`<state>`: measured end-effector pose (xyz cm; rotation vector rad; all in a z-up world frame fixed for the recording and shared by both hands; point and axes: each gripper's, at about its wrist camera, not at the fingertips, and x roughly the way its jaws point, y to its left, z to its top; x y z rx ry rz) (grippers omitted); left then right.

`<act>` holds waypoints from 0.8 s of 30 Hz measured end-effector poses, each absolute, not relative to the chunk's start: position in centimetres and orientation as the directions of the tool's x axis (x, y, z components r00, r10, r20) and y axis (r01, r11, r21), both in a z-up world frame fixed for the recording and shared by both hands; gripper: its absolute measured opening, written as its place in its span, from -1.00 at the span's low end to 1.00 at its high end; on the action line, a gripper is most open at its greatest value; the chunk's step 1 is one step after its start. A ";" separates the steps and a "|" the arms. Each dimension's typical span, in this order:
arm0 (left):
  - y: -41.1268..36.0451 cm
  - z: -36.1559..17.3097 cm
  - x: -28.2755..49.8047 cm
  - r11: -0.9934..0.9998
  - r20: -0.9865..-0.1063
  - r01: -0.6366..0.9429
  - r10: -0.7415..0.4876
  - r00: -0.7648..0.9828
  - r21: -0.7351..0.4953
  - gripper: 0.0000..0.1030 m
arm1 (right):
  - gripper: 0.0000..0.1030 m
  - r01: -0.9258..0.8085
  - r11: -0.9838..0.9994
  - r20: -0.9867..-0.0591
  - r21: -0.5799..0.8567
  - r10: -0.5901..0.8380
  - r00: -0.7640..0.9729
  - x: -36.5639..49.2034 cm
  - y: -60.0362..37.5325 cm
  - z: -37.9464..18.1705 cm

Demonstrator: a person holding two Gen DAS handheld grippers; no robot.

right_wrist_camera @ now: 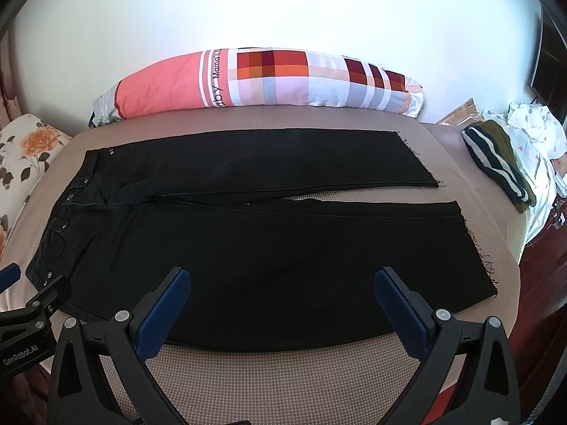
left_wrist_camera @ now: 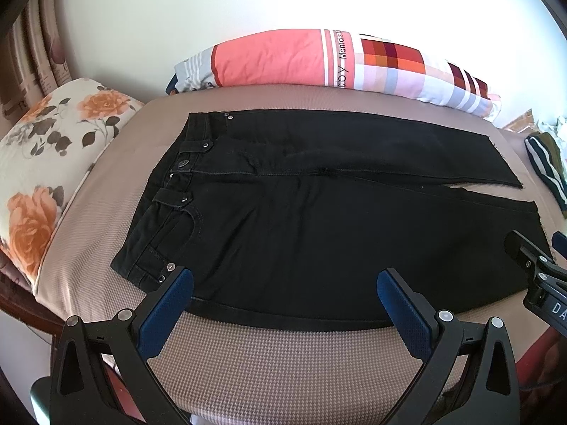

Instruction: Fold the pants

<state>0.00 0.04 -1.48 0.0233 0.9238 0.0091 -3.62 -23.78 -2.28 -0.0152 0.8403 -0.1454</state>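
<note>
Black pants (left_wrist_camera: pixel 319 219) lie flat and spread out on the bed, waistband to the left, both legs running right with a narrow gap between the hems; they also show in the right wrist view (right_wrist_camera: pixel 276 248). My left gripper (left_wrist_camera: pixel 285 283) is open and empty, over the near edge of the pants close to the waistband corner. My right gripper (right_wrist_camera: pixel 283 281) is open and empty, over the near leg's edge. The right gripper's body shows at the left wrist view's right edge (left_wrist_camera: pixel 538 272); the left gripper's body shows at the right wrist view's left edge (right_wrist_camera: pixel 32 304).
The bed cover (left_wrist_camera: pixel 283 364) is beige with a fine check. A floral pillow (left_wrist_camera: pixel 46 163) lies left. A long pink and plaid pillow (left_wrist_camera: pixel 336 63) lies along the white wall. A striped dark garment (right_wrist_camera: pixel 496 163) and white patterned cloth (right_wrist_camera: pixel 535 131) lie right.
</note>
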 end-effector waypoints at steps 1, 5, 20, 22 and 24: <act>0.0 -1.5 0.0 1.000 -0.799 0.002 0.019 0.602 0.025 1.00 | 1.00 0.122 0.990 -0.742 -0.071 -0.134 0.657 -3.6 -23.7 -2.3; 0.1 -1.5 0.0 1.000 -0.798 0.004 0.018 0.602 0.025 1.00 | 1.00 0.123 0.990 -0.742 -0.072 -0.135 0.657 -3.6 -23.8 -2.3; 0.6 -1.8 1.0 1.000 -0.801 0.004 0.007 0.598 0.012 1.00 | 1.00 0.125 0.991 -0.751 -0.054 -0.123 0.648 -3.3 -24.4 -2.6; 1.0 -1.7 1.5 1.000 -0.804 -0.001 0.000 0.594 -0.001 1.00 | 1.00 0.124 0.992 -0.756 -0.038 -0.109 0.645 -3.0 -24.6 -2.7; 1.6 -1.5 2.0 1.000 -0.806 -0.007 -0.007 0.592 -0.014 1.00 | 1.00 0.117 0.993 -0.760 -0.010 -0.083 0.644 -2.7 -25.0 -2.7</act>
